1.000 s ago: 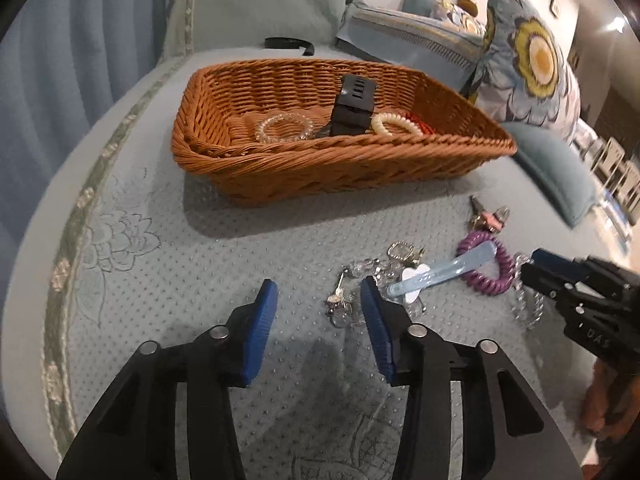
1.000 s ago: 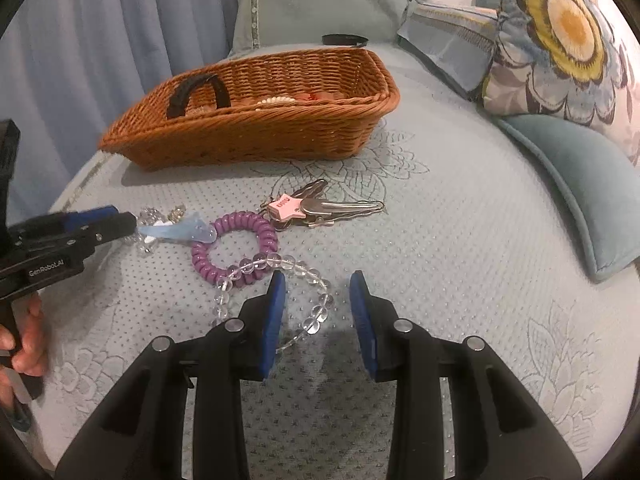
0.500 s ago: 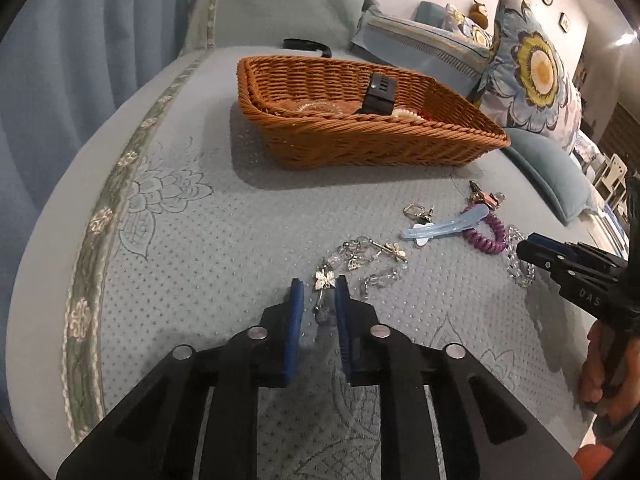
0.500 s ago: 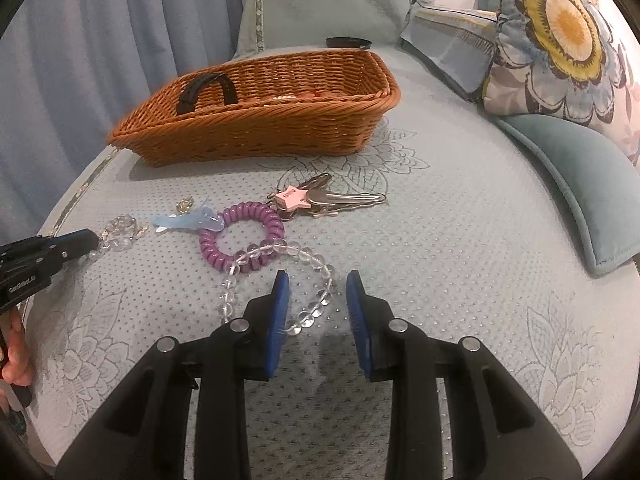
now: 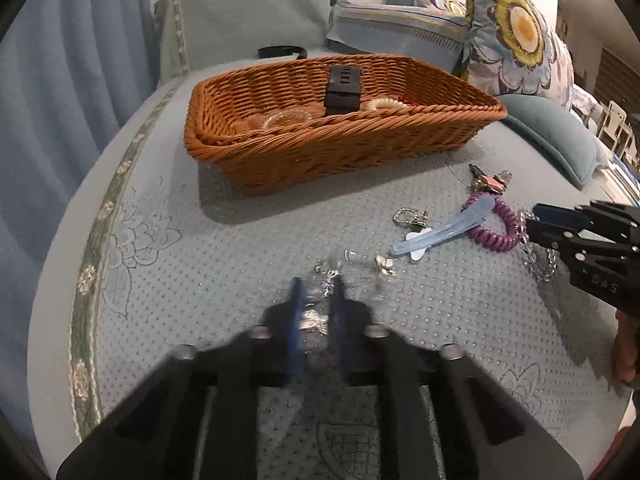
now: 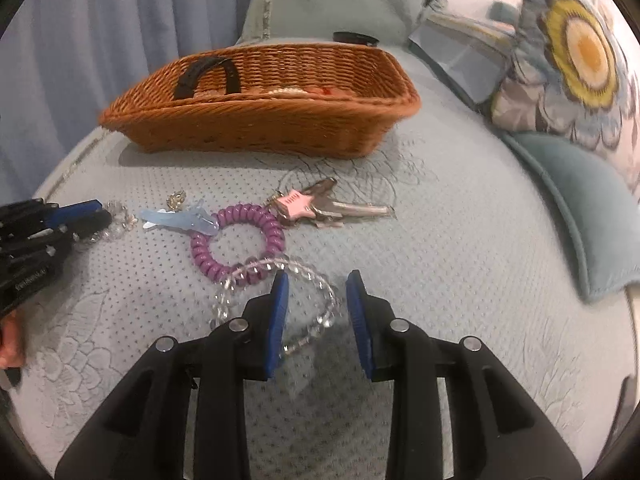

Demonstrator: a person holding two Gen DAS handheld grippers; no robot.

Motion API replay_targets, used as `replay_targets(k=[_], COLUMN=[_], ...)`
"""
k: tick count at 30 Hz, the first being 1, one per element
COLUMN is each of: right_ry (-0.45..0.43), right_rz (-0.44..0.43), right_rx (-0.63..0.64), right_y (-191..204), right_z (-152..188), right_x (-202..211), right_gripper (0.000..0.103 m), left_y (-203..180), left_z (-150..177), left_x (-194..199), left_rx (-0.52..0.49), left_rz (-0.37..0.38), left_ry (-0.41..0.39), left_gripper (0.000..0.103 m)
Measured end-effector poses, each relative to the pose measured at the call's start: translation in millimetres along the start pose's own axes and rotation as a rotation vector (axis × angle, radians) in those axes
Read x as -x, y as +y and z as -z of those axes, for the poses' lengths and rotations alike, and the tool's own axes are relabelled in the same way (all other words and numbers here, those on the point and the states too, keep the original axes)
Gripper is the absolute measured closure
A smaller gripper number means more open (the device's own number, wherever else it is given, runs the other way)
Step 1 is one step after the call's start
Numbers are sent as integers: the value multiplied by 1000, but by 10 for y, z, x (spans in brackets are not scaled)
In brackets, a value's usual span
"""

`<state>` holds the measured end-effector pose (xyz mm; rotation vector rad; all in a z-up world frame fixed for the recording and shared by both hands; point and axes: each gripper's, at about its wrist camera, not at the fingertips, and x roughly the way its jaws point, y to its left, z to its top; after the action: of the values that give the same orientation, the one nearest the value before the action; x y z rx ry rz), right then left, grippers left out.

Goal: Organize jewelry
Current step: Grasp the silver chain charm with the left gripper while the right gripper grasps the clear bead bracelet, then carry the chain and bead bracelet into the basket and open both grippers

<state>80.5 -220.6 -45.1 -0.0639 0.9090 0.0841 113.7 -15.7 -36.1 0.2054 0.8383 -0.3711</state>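
left gripper (image 5: 316, 304) fingers clamped on the silver charm bracelet (image 5: 320, 312), which lies low over the bed (image 5: 200, 264); view blurred there. right gripper (image 6: 316, 292) fingers have just been closing, a gap remains between them, clear bead bracelet (image 6: 256, 270) strand sits in that gap, pads not pressing it. clear beads overlap the purple coil band (image 6: 236, 244). blue hair clip (image 6: 180, 218) just left of the coil, keys with pink star tag (image 6: 308, 206) touching its far right. wicker basket (image 5: 336, 148) further back holds a black strap (image 5: 342, 90), a clear bracelet and a pearl one.
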Motion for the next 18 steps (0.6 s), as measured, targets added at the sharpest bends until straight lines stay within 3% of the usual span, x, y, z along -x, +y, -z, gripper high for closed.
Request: replay_targets(k=[1,10,18], right_ry=[-3,-98,-172], right_rz=[-10,-25,-42], right_rx=[9,-16,-34], right_y=[21,2,-111], right_z=[-3,15,-138], right_x=[11,377,746], right_gripper=[97,97,97], left_y=[-4,127,125], left_z=[0,-6,-175], left_x=[9,454,847], left_rx=[-1,114,128], left_rz=[2,168,269], left_ry=[-4,-140,-236], left_gripper=[96,96,96])
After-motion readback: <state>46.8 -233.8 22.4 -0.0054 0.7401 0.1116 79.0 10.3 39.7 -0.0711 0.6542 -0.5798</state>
